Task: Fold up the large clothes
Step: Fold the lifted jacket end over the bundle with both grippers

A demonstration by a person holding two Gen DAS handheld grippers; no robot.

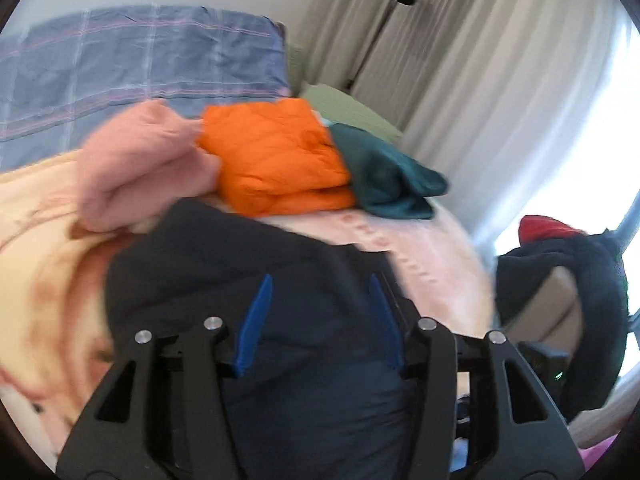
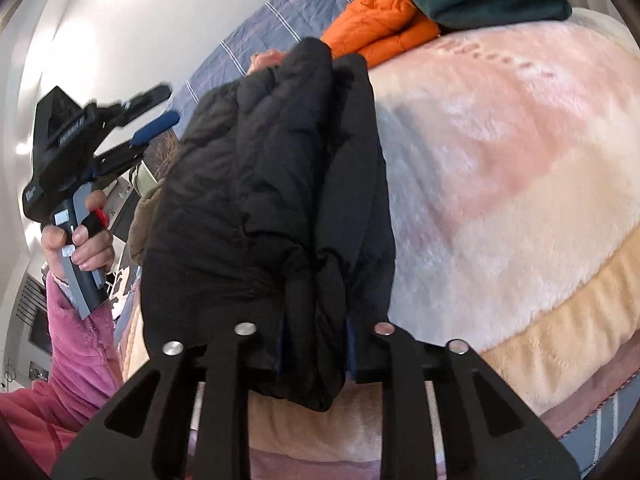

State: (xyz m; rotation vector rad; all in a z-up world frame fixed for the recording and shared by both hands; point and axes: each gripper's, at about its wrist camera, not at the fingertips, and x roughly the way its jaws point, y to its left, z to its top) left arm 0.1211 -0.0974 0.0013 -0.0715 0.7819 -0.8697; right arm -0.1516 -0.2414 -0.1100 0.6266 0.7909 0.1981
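Though blurred, one black jacket (image 2: 272, 200) (one orange jacket (image 1: 276, 160))

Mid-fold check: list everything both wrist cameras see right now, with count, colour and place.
puffer jacket: one, black, bunched in the right gripper, above the blanket
folded jacket: one, orange, far on the bed
folded garment: one, dark green, right of the orange one
pink garment: one, left of the orange one
blanket: one, pink and cream, covering the bed
checked bedding: one, blue, behind
curtain: grey, right
left gripper: open, holding nothing
right gripper: shut on the jacket
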